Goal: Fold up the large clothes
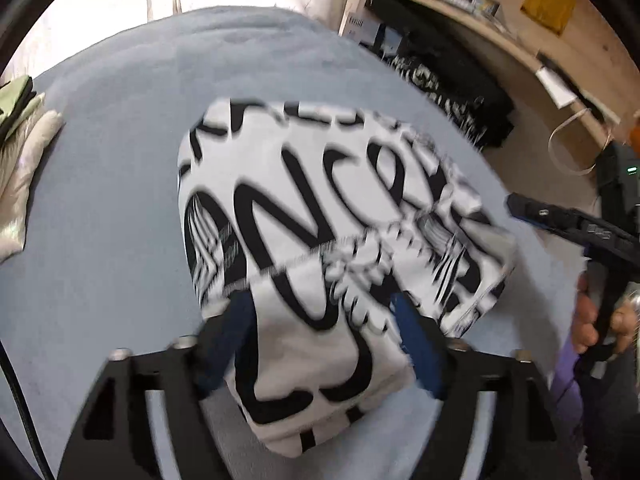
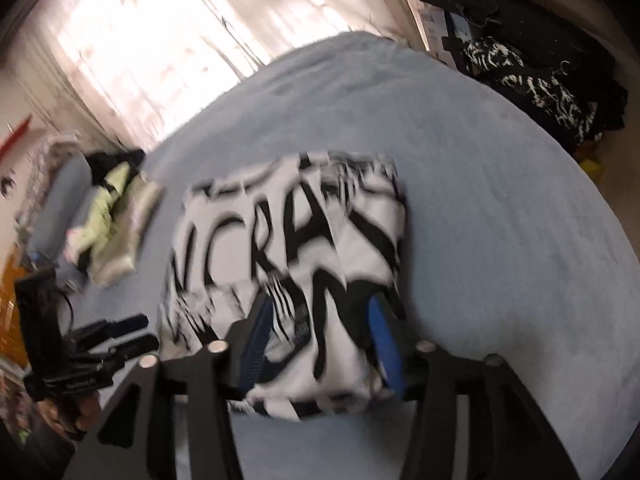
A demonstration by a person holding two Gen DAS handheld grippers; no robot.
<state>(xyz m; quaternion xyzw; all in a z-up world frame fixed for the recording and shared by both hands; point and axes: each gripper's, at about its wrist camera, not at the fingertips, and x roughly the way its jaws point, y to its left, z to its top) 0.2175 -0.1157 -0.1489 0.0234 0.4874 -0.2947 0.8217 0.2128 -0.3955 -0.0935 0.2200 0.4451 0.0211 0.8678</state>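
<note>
- Left wrist view: the printed garment (image 1: 320, 216) lies as a compact folded rectangle mid-bed (image 1: 120, 200), so your folding looks nearly done; perhaps only setting it aside remains.
- Your left gripper (image 1: 320, 312) and right gripper (image 2: 320, 320) stand spread, straddling the near edge, pinching nothing.
- Motion blur smears the print and edges; underlying layers stay hidden.

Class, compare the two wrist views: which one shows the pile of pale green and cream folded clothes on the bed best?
The right wrist view: the pile of pale green and cream clothes lies whole on the blue bed cover, left of the black-and-white printed garment. The left wrist view shows only its edge, cut off at the frame's left border.
</note>
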